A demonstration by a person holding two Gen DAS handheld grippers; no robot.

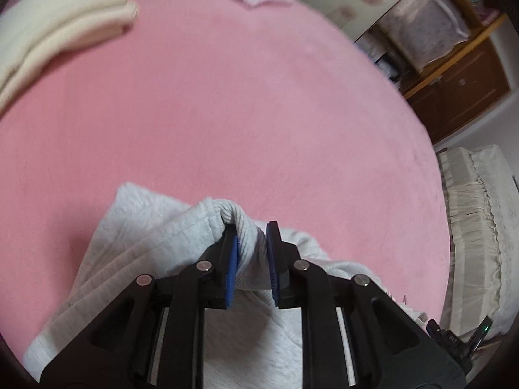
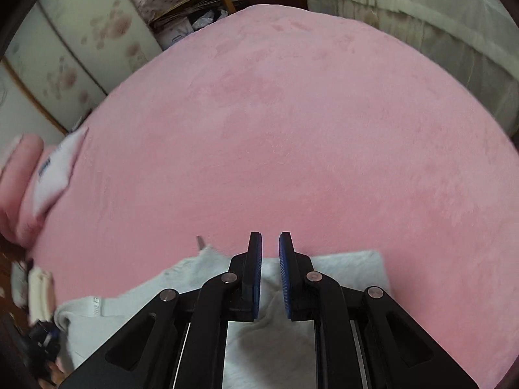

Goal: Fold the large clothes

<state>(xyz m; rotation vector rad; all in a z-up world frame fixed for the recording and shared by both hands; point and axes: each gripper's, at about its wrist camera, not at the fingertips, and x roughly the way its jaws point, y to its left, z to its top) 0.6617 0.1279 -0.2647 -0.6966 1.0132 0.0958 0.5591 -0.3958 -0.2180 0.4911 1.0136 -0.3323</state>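
The left gripper (image 1: 251, 236) was closed on a ribbed fold of the white garment (image 1: 136, 227), which bunched up between its blue pads (image 1: 231, 269) and draped away below and to the left. The garment lay at the near edge of the pink blanket (image 1: 227, 97).

The right gripper (image 2: 270, 246) stood over the garment (image 2: 343, 265), its jaws nearly closed with a narrow gap. White cloth showed low between the pads (image 2: 285, 278), but whether they pinched it could not be told from that view.

A folded cream cloth (image 1: 48, 29) lay well apart at the far left of the blanket. A wooden cabinet (image 1: 460, 90) stood beyond the blanket.
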